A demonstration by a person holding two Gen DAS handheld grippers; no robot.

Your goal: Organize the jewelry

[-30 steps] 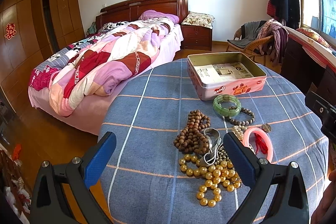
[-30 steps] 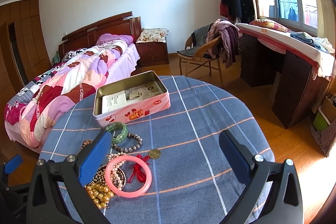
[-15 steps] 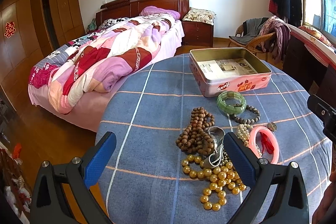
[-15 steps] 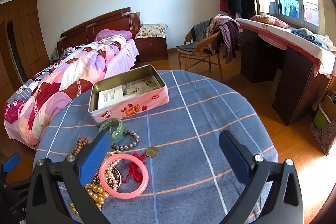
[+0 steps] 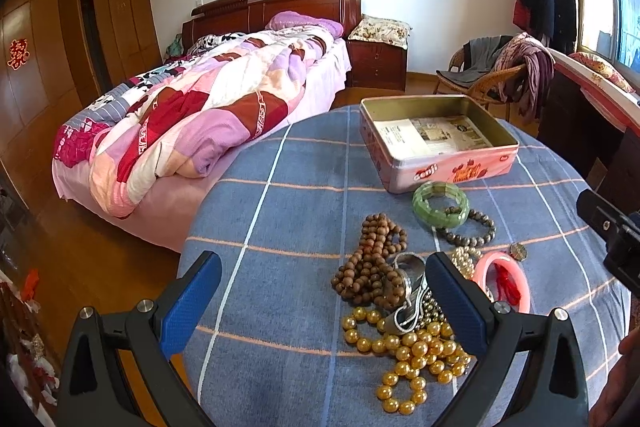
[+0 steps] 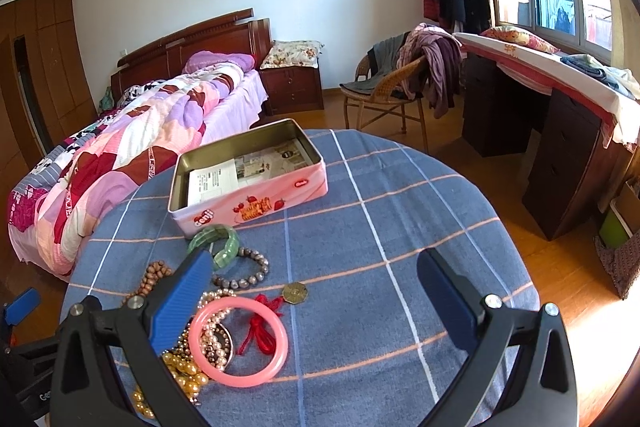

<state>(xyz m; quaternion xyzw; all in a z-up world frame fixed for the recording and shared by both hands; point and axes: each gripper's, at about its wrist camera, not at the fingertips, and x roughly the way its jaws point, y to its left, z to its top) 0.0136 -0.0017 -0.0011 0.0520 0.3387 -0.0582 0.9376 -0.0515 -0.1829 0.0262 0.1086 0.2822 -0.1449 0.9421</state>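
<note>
Jewelry heap [image 6: 208,323] near table edge [image 6: 516,259], bare cloth right, tin [image 6: 256,203] behind

Round table [image 6: 400,227] bears tin [image 6: 256,203], perhaps tangled jewelry [image 5: 400,291].

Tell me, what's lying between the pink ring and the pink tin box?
The green bracelet sits nearest the tin box, then a grey bead bracelet, then pearls beside the pink ring. The right wrist view shows it best.

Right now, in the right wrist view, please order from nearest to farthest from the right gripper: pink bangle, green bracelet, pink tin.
1. pink bangle, by the left jaw of the right gripper.
2. green bracelet, farther back, left.
3. pink tin, behind the bracelet.
</note>
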